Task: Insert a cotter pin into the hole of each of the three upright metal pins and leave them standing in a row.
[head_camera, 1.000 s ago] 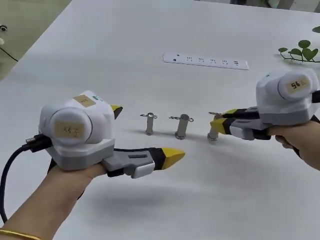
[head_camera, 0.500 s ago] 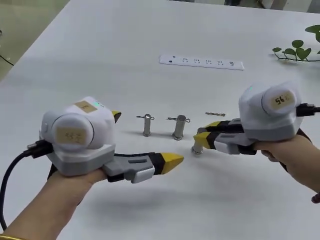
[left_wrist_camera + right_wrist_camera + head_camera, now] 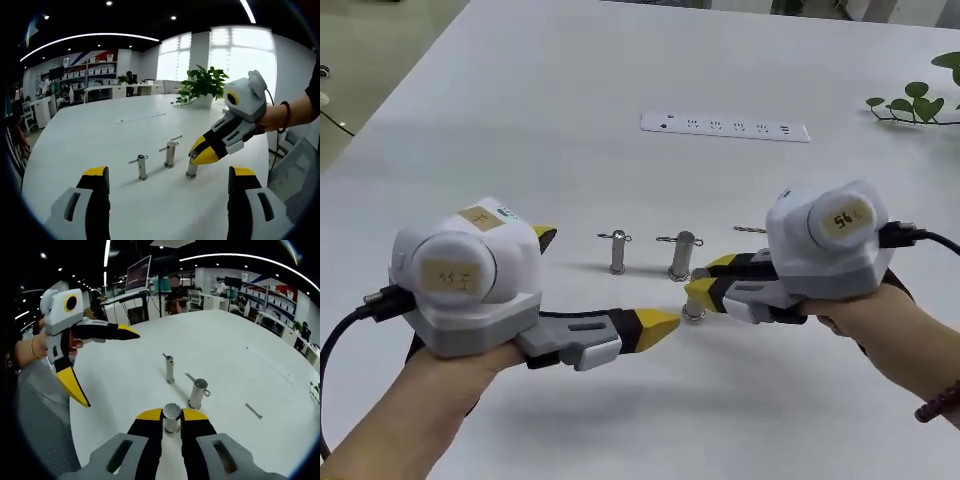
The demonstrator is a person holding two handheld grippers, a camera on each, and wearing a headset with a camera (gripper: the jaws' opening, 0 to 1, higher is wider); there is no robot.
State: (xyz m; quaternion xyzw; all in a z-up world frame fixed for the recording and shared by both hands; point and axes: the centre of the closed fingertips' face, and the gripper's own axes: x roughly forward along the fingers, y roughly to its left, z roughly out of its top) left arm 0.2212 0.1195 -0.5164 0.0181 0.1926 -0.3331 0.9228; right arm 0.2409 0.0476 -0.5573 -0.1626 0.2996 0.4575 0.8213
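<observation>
Currently pinching the bare third metal pin [image 3: 172,419] in the right gripper [image 3: 700,284], jaws pressed against its shaft, just near-right of the middle metal pin [image 3: 682,256]. Holding the left gripper [image 3: 603,280] spread wide, empty, near left. Seeing cotter pins through the middle and the left metal pin [image 3: 618,252]; loose cotter pin [image 3: 751,230] lying far right.

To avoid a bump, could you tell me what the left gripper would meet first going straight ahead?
Probably the metal pin clamped in the right gripper, just ahead of the open left gripper; depth is unclear.
</observation>
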